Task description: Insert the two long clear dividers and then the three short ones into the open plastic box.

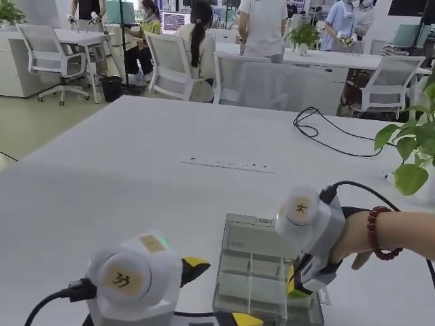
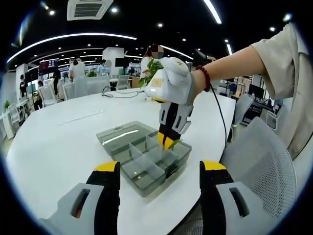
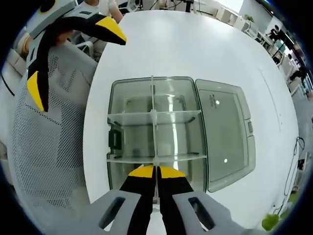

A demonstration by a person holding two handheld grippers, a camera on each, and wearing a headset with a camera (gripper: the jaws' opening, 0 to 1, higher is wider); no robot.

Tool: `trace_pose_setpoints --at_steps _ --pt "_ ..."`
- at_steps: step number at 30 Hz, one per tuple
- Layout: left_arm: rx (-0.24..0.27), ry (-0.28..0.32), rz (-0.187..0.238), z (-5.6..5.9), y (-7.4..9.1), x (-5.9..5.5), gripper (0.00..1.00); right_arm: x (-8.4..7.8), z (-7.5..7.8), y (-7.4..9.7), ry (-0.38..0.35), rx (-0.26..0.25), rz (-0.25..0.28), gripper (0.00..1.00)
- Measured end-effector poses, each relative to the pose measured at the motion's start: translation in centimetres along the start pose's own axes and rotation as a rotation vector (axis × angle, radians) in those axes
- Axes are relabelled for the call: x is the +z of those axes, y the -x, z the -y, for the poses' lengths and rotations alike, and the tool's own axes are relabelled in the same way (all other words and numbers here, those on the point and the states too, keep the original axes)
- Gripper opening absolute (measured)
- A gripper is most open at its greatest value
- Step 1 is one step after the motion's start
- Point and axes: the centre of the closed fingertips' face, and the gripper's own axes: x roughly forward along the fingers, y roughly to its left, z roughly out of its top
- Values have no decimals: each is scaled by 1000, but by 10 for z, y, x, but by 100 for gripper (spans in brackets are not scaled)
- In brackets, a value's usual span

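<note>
The clear plastic box (image 1: pixel 234 288) (image 2: pixel 146 164) (image 3: pixel 122 93) lies open near the table's front edge, its lid (image 1: pixel 251 234) (image 3: pixel 225 132) folded flat beside it. Clear dividers (image 3: pixel 154 116) stand crossed inside, making several compartments. My right gripper (image 1: pixel 293 285) (image 2: pixel 167 142) (image 3: pixel 156 171) points down into the box's near end, shut on the end of a clear divider (image 3: pixel 152 98) that runs down the middle. My left gripper (image 1: pixel 221 291) (image 2: pixel 160 166) (image 3: pixel 73 58) hovers at the box's other side, open, nothing between its yellow fingertips (image 2: pixel 107 167).
A white power strip (image 1: pixel 228 163) lies mid-table, a black cable (image 1: pixel 326 129) loops at the right, and a leafy plant (image 1: pixel 414 149) stands at the right edge. A mesh chair (image 3: pixel 54 147) (image 2: pixel 264 166) sits by the table's edge. Several people and chairs are behind.
</note>
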Motion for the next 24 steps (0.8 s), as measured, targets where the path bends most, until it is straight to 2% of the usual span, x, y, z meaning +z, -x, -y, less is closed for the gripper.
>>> trace_pose_setpoints --at_steps 5,8,9,11,15,16,21,24 --pt "2 12 -3 -2 0 0 67 6 -1 4 -68 -9 51 11" --pt "5 20 -2 -2 0 0 67 6 -1 13 -76 -46 80 17" --pt "5 22 -4 -2 -1 0 67 6 -1 15 -108 -57 95 19" --pt "7 14 -25 -2 -1 -3 68 6 -6 19 -193 -48 134 19" --pt "7 9 -33 -2 -1 -3 68 3 -9 27 -238 -73 192 26" --pt "8 8 -33 -2 -1 -2 68 4 -9 30 -272 -92 223 27" --pt "19 -1 -36 -5 3 1 69 12 -13 50 -341 -145 352 35" --pt "27 31 -40 -9 8 2 71 14 -15 62 -370 -197 414 40"
